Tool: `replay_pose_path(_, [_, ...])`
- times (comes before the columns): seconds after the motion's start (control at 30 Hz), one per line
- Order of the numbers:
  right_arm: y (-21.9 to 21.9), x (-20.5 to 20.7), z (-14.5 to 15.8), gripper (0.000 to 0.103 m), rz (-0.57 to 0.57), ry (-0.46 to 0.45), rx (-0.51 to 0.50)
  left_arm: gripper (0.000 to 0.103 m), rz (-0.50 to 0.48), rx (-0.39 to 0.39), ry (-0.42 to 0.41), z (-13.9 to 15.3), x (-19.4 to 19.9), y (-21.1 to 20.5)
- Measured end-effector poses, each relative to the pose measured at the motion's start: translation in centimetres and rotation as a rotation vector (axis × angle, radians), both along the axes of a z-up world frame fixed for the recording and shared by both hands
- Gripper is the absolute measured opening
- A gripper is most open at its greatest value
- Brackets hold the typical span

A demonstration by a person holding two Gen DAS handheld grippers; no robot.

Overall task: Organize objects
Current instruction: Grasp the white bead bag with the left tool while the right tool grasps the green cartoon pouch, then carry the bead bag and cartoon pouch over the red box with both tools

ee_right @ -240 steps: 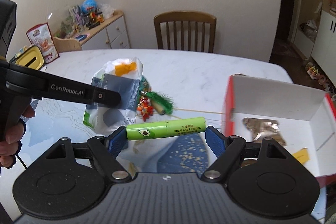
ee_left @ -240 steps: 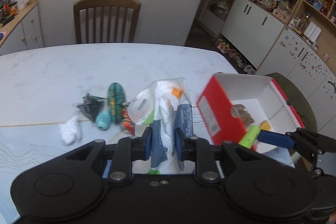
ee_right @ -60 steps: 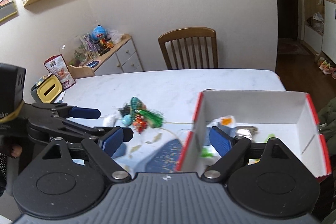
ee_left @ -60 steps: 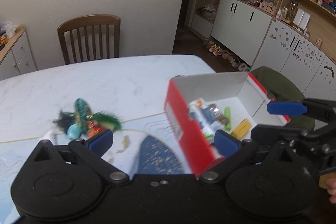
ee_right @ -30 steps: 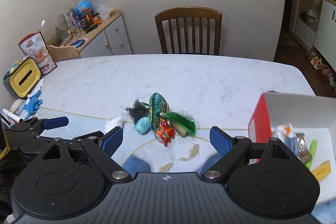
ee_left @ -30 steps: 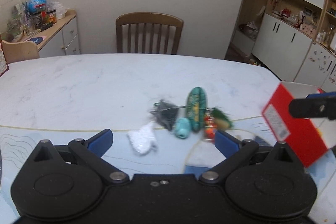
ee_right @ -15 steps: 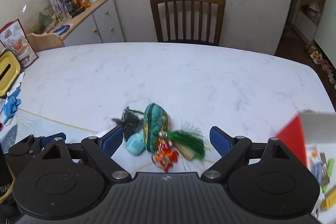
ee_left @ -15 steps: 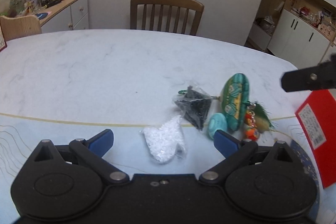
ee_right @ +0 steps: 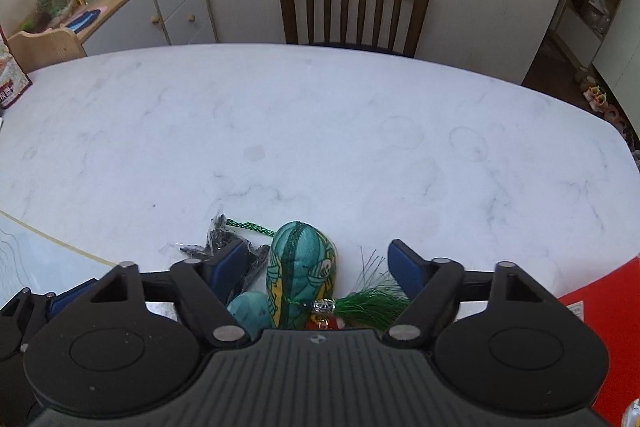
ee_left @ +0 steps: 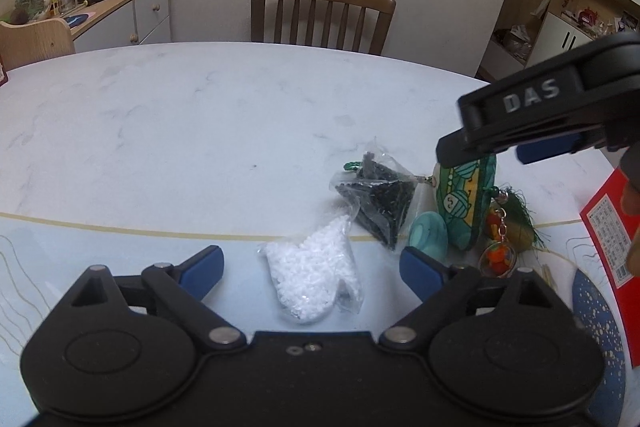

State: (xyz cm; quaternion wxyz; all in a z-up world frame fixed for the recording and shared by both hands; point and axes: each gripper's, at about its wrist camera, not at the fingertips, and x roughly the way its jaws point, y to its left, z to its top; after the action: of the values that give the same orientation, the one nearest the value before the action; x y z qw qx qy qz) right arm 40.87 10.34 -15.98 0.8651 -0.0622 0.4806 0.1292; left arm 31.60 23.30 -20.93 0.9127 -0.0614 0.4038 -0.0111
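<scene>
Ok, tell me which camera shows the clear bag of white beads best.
The left wrist view. There the clear bag of white beads lies whole on the table, between the open left gripper and its fingers. The right wrist view does not show the bag; the right gripper, also open, fills that lower corner.

Counts on the white table [ee_left: 168, 131]

There were two small plastic bags, one of white beads [ee_left: 312, 277] and one of black beads [ee_left: 380, 193], one green pouch [ee_left: 466, 203], one teal egg [ee_left: 429, 235], one red box [ee_left: 608, 227] and one chair [ee_left: 322, 15].
</scene>
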Motion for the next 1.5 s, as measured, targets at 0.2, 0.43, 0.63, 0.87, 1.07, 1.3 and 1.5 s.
replay_pose_path(0.2, [0.2, 0.6, -0.7, 0.051, -0.017, 0.018, -0.001, 0.078, 0.005, 0.0, 0.011, -0.3, 0.0, -0.1])
replay_pose_path(0.43, [0.3, 0.2, -0.2, 0.036, -0.013, 0.007, 0.009, 0.056, 0.003, -0.011, 0.025, -0.2, -0.3, -0.2])
replay_pose_path(0.63, [0.1, -0.3, 0.4, 0.032, -0.015, -0.005, 0.012, 0.042, 0.011, -0.026, 0.036, 0.1, -0.1, 0.1])
replay_pose_path(0.87, [-0.9, -1.8, 2.3, 0.03, -0.009, -0.027, 0.039, 0.037, -0.004, -0.041, 0.044, 0.8, -0.2, 0.1])
replay_pose_path(1.07, [-3.0, -3.5, 5.2, 0.03, 0.001, -0.052, 0.078, 0.037, -0.022, -0.072, 0.049, 2.3, -1.1, 0.2])
replay_pose_path(1.3, [-6.0, -5.6, 8.6, 0.03, -0.011, -0.075, 0.141, 0.037, -0.062, -0.096, 0.037, 5.3, -2.6, -0.2])
replay_pose_path(1.5, [-8.8, -7.7, 11.8, 0.03, -0.017, -0.103, 0.186, 0.037, -0.118, -0.089, 0.03, 8.3, -4.0, -1.7])
